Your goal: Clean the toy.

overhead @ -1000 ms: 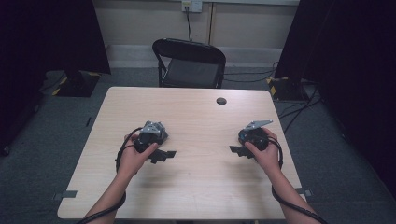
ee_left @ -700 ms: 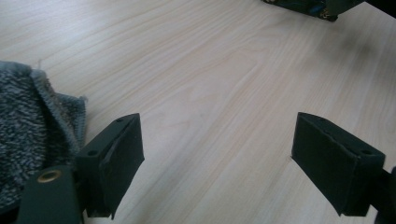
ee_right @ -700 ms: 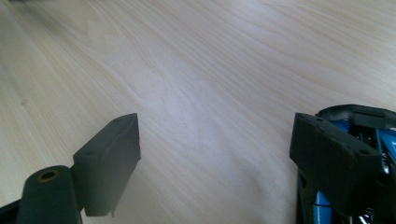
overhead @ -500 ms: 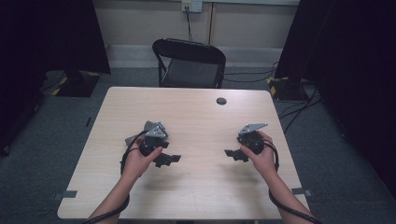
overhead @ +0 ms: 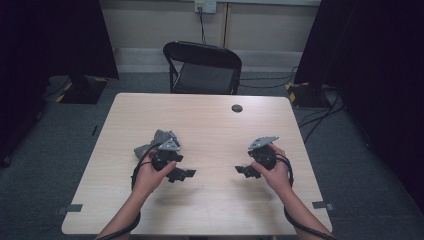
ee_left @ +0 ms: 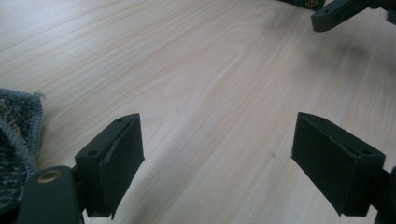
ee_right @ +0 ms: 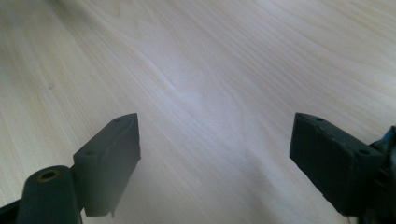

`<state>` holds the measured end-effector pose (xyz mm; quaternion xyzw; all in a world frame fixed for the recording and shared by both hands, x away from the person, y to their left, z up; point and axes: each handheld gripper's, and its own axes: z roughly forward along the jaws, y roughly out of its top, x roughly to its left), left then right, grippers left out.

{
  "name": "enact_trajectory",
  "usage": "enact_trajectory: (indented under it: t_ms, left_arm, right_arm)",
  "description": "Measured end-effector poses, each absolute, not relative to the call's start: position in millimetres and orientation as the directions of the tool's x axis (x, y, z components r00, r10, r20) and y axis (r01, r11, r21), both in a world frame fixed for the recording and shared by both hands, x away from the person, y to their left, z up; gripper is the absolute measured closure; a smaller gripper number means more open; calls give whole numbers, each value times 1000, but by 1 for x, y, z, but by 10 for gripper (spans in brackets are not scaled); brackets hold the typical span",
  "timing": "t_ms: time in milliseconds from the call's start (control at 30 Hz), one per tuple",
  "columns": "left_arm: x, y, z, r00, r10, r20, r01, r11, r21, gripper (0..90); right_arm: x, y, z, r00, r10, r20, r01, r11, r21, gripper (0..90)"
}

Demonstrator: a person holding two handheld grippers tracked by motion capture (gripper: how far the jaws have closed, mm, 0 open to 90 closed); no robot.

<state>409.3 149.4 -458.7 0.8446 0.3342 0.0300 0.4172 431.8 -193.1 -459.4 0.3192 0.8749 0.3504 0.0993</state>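
Note:
My left gripper [overhead: 182,175] stands open low over the table [overhead: 210,125], left of centre, with only bare wood between its jaws [ee_left: 217,140]. A crumpled grey cloth [overhead: 159,137] lies just behind it, and its knitted edge [ee_left: 16,140] shows beside the left jaw without touching it. My right gripper [overhead: 245,171] is open too, right of centre, over bare wood [ee_right: 215,140]. The two grippers point toward each other, and the tip of the right one [ee_left: 336,11] shows in the left gripper view.
A small black round disc [overhead: 237,108] sits on the table's far side. A black folding chair [overhead: 202,67] stands beyond the far edge. Cables trail from both grippers along the forearms.
Both grippers have drifted toward the table's centre and a little nearer the front edge. The grey cloth now shows behind the left gripper. Both stay open.

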Motion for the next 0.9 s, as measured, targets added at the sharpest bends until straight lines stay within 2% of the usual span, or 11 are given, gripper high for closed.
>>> enact_trajectory:
  t_ms: [900]
  left_arm:
    - [399,139,-473,801,559,-215,524,-481,703,163]
  right_arm:
    - [415,-176,-479,-809,579,101,485,562,670,164]
